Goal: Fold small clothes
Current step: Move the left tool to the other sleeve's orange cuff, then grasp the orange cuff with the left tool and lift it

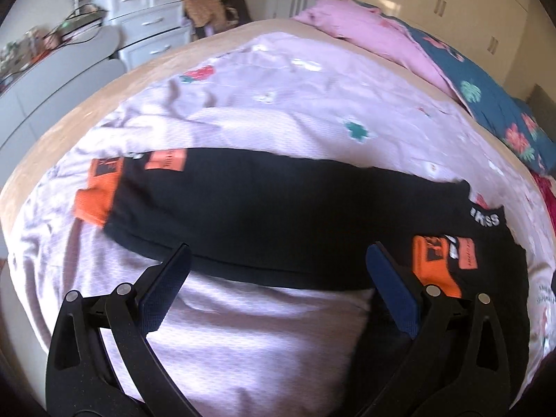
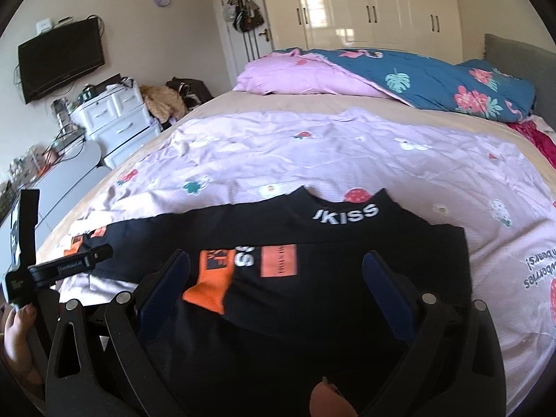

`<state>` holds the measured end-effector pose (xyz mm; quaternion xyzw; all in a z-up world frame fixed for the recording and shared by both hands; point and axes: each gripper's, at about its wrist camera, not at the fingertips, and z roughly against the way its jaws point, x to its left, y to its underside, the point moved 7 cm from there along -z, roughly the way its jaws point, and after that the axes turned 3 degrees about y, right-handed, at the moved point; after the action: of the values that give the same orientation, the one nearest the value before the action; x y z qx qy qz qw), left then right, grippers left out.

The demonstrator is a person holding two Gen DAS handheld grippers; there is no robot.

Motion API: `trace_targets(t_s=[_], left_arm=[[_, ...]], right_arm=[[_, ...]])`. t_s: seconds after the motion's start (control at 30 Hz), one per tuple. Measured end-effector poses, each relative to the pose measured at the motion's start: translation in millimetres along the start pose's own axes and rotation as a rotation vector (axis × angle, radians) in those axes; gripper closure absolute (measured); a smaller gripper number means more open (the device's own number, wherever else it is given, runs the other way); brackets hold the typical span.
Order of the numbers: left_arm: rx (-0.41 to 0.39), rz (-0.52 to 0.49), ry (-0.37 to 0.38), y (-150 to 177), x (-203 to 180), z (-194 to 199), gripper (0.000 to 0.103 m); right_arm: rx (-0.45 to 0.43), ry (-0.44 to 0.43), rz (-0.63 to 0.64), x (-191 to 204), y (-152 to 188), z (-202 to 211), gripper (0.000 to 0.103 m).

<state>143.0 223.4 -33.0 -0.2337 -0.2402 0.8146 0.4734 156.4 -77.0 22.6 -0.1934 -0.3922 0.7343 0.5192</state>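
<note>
A bedroom is shown, with a bed covered by a lilac strawberry-print sheet, a pink and blue quilt heaped at its far end, a white drawer unit and a wall-mounted television to the left. A black top with orange cuffs and white lettering is spread flat across the sheet, one sleeve folded over the body so that its orange cuff is laid on the front. The left gripper is held wide above the garment's near edge, nothing being gripped. The right gripper is likewise spread wide over the folded sleeve, empty. A hand is seen at the lower left of the right wrist view.
</note>
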Motion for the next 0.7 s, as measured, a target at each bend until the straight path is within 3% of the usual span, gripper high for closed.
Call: trace_targets(t_s=[0.23,0.43,0.7], left_arm=[[0.006,0.085,-0.116,-5.4,48.1,-3.0,0.009],[0.017,0.146,-0.141,-7.0,74.6,-4.1,0.009],[0.03,0.221,-0.16,-9.8,102.2,-8.1,0.009]], right_arm=[[0.0,-0.032,0.029,30.3,3.7,-1.3,0.004],[0.0,-0.085,0.034,54.5,2.0,0.0,0.004],[0.056,-0.143,0.138,103.9,12.8,-11.4,0.004]])
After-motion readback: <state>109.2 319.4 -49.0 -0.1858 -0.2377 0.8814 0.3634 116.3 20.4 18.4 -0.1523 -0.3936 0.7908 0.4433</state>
